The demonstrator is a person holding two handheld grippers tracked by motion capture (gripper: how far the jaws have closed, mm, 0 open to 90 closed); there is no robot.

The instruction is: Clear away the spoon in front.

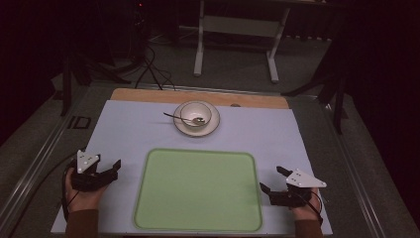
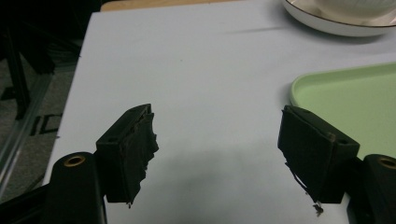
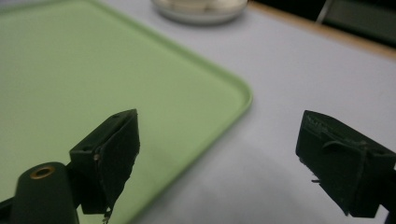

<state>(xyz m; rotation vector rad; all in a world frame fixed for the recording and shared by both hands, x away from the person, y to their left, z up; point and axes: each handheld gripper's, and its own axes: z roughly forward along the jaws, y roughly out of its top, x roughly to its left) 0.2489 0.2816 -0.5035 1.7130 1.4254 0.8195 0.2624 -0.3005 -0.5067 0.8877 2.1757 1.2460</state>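
On the bench's pale sheet [image 1: 129, 124], a green tray [image 1: 198, 191] lies empty between the two hands, and beyond its far edge a white bowl [image 1: 196, 114] sits on a saucer [image 1: 210, 130] with a spoon [image 1: 174, 116] resting in it, handle pointing left. The left gripper [image 1: 101, 171] rests just left of the tray with its jaws spread wide and nothing between them. The right gripper [image 1: 274, 179] sits at the tray's right edge, jaws likewise apart and empty.
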